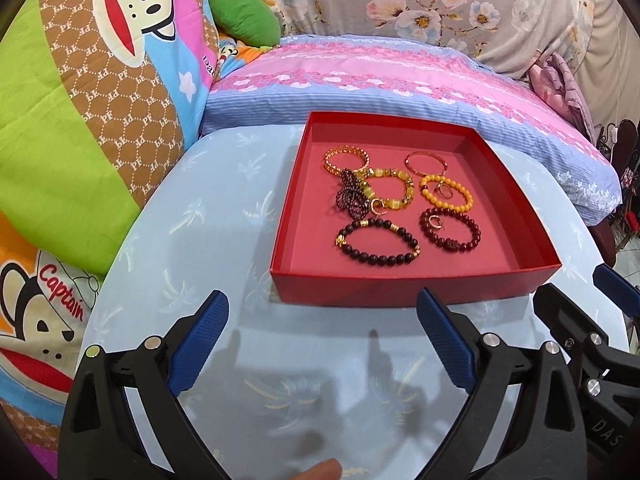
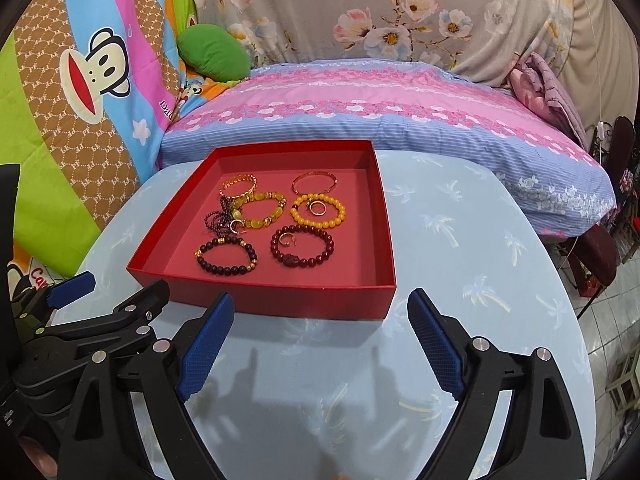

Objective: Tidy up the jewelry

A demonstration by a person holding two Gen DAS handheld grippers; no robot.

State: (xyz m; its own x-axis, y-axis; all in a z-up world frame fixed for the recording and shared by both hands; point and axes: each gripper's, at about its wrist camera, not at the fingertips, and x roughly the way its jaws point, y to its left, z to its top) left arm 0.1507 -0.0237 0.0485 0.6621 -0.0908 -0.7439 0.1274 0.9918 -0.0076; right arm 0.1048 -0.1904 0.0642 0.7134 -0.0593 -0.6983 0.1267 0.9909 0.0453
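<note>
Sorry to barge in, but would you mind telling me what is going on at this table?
A person is sorting jewelry with a handheld gripper in each hand. The left gripper and right gripper both hover open and empty above the blue table, just short of the red box. Inside it lie several bracelets, among them a dark beaded bracelet and an orange bead bracelet, plus a few small rings. Nothing is being held.
</note>
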